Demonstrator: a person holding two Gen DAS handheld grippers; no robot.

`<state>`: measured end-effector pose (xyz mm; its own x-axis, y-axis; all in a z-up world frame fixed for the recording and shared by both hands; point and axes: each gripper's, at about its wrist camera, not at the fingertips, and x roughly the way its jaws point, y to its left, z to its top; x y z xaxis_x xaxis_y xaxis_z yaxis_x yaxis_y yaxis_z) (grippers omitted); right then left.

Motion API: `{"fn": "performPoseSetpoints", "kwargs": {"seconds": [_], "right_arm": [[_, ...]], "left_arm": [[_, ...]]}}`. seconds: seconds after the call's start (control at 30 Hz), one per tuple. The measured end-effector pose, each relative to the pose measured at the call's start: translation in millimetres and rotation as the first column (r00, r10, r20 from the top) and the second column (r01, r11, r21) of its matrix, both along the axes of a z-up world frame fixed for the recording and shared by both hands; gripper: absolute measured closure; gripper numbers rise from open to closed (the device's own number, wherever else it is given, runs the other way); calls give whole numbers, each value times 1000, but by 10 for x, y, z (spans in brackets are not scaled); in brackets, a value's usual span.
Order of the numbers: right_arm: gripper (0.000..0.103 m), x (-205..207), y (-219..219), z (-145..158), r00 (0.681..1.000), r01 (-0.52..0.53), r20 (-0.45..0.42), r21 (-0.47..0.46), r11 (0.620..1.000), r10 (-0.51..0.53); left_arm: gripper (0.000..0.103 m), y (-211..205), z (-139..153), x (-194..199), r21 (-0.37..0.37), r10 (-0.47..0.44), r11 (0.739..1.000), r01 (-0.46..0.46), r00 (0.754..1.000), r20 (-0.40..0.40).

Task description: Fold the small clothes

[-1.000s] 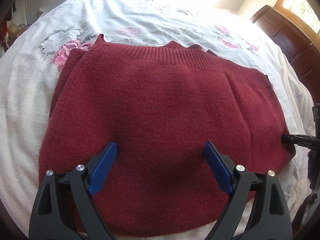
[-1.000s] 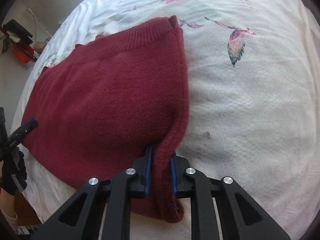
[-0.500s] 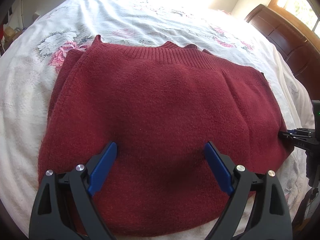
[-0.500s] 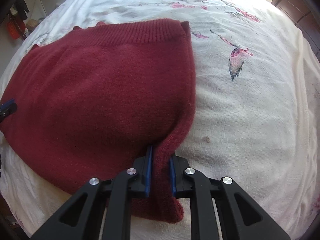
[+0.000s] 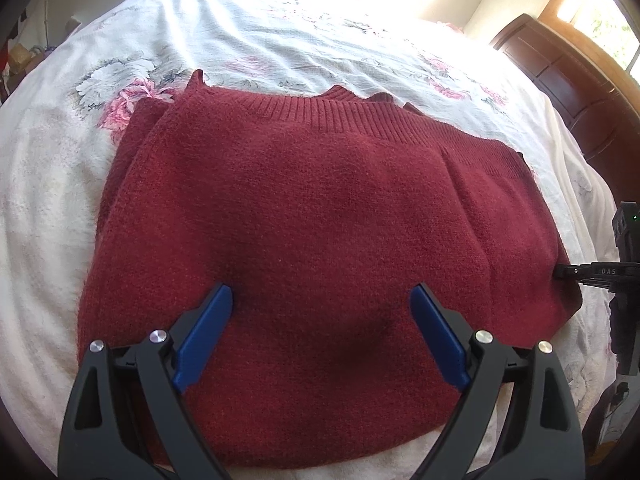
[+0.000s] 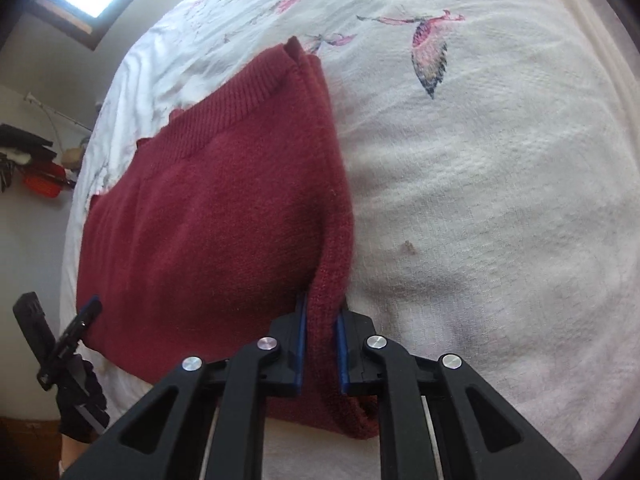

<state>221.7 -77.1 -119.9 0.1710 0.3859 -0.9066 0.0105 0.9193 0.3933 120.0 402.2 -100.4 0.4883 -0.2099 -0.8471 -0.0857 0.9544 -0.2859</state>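
Note:
A dark red knit sweater (image 5: 312,208) lies folded on a white floral bedspread (image 5: 248,32), ribbed hem at the far side. My left gripper (image 5: 322,300) hovers open over the sweater's near edge, blue pads wide apart, holding nothing. The right gripper (image 6: 321,316) is shut on the sweater's (image 6: 224,216) right edge, a fold of knit pinched between its blue pads. In the left wrist view the right gripper (image 5: 560,271) shows at the sweater's right side. The right wrist view catches the left gripper (image 6: 86,312) at the lower left, held by a gloved hand (image 6: 82,408).
The bedspread (image 6: 500,200) stretches bare to the right of the sweater, with a printed bird (image 6: 430,46). A dark wooden headboard (image 5: 560,76) stands at the far right. Clutter (image 6: 40,176) hangs on the wall beyond the bed's left side.
The right wrist camera has swung and tilted, still gripping the sweater's edge. The left gripper stays open over the near edge, barely shifted.

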Motion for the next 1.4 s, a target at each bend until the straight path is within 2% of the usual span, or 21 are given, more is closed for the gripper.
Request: {"fn": "performPoseSetpoints", "kwargs": {"seconds": [0.1, 0.23, 0.33, 0.43, 0.63, 0.7, 0.8, 0.87, 0.9, 0.97, 1.0, 1.07, 1.13, 1.2, 1.27, 1.4], "right_arm": [[92, 40, 21, 182, 1000, 23, 10, 49, 999, -24], [92, 1, 310, 588, 996, -21, 83, 98, 995, 13], [92, 4, 709, 844, 986, -93, 143, 86, 992, 80], [93, -72, 1175, 973, 967, -184, 186, 44, 982, 173], [94, -278, 1986, 926, 917, -339, 208, -41, 940, 340], [94, -346, 2237, 810, 899, -384, 197, -79, 920, 392], [97, -465, 2489, 560, 877, -448, 154, -79, 891, 455], [97, -556, 2664, 441, 849, -485, 143, -169, 858, 508], [97, -570, 2673, 403, 842, -496, 138, -182, 849, 521], [96, -573, 2597, 423, 836, -513, 132, -150, 845, 532], [94, -566, 2540, 480, 837, -516, 140, -117, 848, 529], [81, -523, 2354, 651, 845, -517, 150, -19, 856, 513], [79, -456, 2156, 840, 858, -494, 178, 32, 869, 481], [79, -382, 1932, 976, 870, -461, 204, 15, 887, 449], [75, -262, 1633, 1012, 897, -398, 211, 8, 917, 388], [75, -31, 1140, 788, 948, -266, 164, -70, 961, 274]], "left_arm": [[13, 6, 5, 4, -3, 4, 1000, -4, 1000, -4], [13, 26, 44, 3, -24, 1, 1000, -1, 1000, -5], [13, 108, 85, -5, -74, 8, 997, -8, 1000, -3], [13, 219, 149, -19, -120, 28, 992, -27, 1000, 11], [13, 390, 282, -35, -190, 68, 980, -57, 996, 50], [13, 412, 301, -27, -221, 76, 973, -62, 995, 57], [13, 397, 299, 2, -257, 79, 965, -62, 995, 57], [13, 367, 290, 27, -272, 72, 961, -55, 996, 54], [13, 349, 288, 28, -280, 68, 959, -50, 996, 55], [13, 305, 282, 35, -299, 53, 954, -35, 997, 53], [13, 281, 280, 40, -305, 43, 952, -25, 998, 50], [13, 227, 275, 52, -320, 25, 947, -9, 999, 47], [13, 176, 267, 73, -351, 20, 936, -5, 999, 39], [13, 116, 259, 102, -396, 25, 918, -10, 999, 32], [13, 27, 242, 179, -427, 23, 904, -14, 1000, 17], [13, -267, 287, 379, -415, -9, 910, 10, 1000, 4]]}}
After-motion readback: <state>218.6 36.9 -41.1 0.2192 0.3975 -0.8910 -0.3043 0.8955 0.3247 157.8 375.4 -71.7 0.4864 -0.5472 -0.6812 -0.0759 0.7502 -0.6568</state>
